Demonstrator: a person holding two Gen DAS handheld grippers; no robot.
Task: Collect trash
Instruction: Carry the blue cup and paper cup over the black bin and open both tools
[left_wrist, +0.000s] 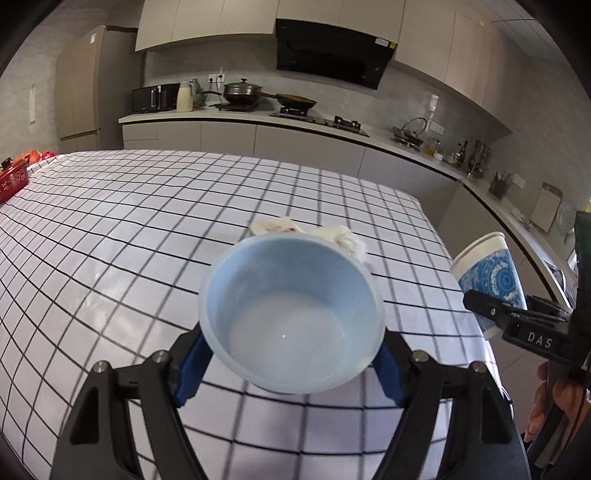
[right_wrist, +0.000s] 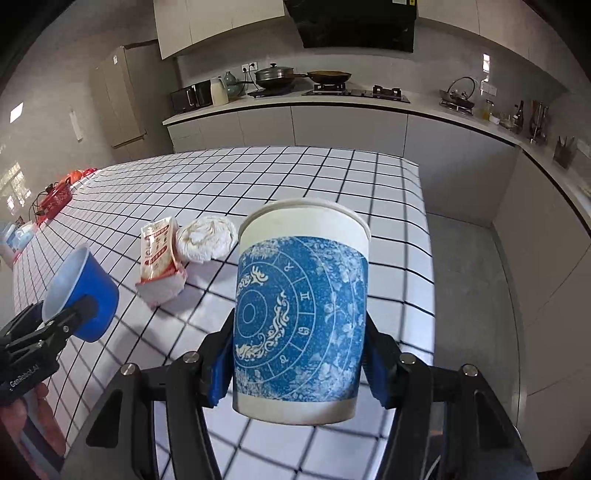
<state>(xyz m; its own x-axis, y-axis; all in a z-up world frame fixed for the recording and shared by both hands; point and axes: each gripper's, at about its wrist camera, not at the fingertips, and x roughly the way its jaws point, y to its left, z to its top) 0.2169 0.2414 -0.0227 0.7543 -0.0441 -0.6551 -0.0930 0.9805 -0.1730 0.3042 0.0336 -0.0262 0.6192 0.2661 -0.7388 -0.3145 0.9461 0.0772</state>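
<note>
Trash in both my tools, left tool (left_wrist: 291, 363) clamping the blue plastic cup (left_wrist: 291, 314), right tool (right_wrist: 297, 363) the patterned paper cup (right_wrist: 301, 314), could slip if squeezed unevenly.

Tablecloth (right_wrist: 295, 177) was white with a black grid. Paper cup (right_wrist: 301, 314) was white with a blue ornamental zodiac print; plastic cup (left_wrist: 291, 314) was pale blue inside, darker blue outside. Wrapper (right_wrist: 159, 251) was white with red print, crumpled tissue (right_wrist: 207, 238) white.

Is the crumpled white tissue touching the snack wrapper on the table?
Cannot tell. In the right wrist view the crumpled tissue sits right beside the snack wrapper, edges meeting with no clear gap, yet contact isn't plain.
</note>
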